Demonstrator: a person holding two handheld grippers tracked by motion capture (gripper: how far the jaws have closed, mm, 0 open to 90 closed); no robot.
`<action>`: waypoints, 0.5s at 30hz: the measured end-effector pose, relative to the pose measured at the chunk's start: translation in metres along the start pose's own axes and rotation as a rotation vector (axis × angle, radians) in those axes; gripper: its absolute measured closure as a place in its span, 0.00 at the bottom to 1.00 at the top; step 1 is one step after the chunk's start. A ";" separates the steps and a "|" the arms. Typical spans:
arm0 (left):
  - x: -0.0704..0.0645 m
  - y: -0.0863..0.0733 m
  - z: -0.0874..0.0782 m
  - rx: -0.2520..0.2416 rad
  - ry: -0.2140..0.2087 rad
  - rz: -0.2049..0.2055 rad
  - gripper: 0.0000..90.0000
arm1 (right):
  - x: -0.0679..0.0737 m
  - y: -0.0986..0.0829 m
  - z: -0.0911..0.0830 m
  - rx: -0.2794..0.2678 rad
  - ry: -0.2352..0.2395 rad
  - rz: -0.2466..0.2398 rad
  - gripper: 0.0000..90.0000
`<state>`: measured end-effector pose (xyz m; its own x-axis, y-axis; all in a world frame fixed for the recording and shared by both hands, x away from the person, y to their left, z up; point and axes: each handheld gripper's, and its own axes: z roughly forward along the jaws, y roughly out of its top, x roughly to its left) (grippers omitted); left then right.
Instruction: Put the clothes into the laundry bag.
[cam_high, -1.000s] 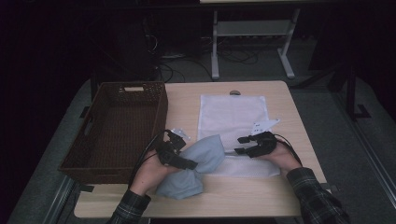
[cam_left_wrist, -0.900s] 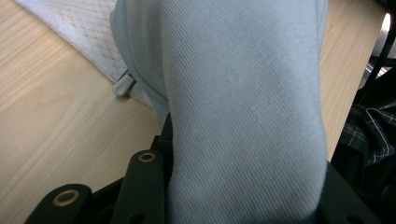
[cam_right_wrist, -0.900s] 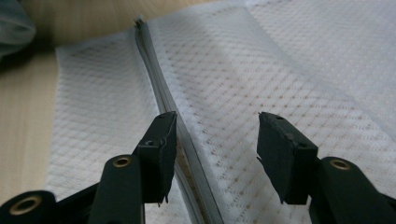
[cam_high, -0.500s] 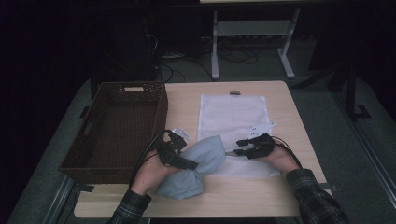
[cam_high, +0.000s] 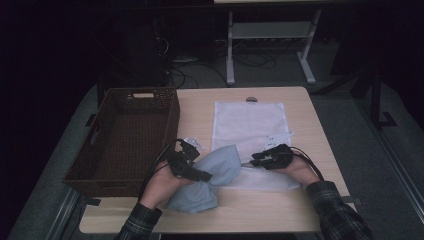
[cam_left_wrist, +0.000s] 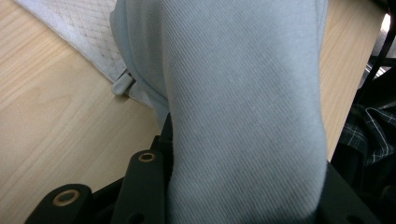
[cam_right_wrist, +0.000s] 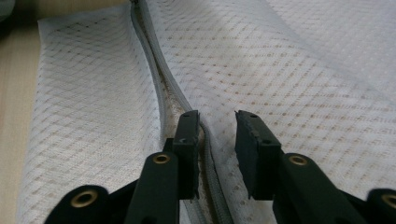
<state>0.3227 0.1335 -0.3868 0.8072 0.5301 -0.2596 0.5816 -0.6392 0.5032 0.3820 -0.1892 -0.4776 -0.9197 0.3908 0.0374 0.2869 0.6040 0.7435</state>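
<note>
Left hand-held gripper clamping blue cloth, right hand-held gripper parted over mesh bag's zipper edge

The folded cloth is plain pale blue with a fine twill weave. The mesh bag is white with a diamond grid. The basket is dark brown, the worktop light wood, the sleeves dark plaid.

Blue cloth hides the left tongs' tips.
</note>
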 end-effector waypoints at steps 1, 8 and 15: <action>0.000 0.000 0.000 0.000 0.000 -0.001 0.69 | 0.000 0.000 0.000 0.003 -0.001 -0.003 0.85; 0.000 0.000 0.000 0.000 0.002 -0.001 0.69 | 0.001 0.003 -0.001 -0.015 0.013 0.027 0.94; 0.001 0.000 -0.001 -0.003 0.002 -0.004 0.69 | 0.003 0.008 -0.002 -0.041 0.005 0.023 0.88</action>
<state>0.3228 0.1348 -0.3862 0.8049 0.5335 -0.2597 0.5842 -0.6357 0.5045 0.3808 -0.1841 -0.4700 -0.9144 0.4005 0.0581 0.2968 0.5660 0.7691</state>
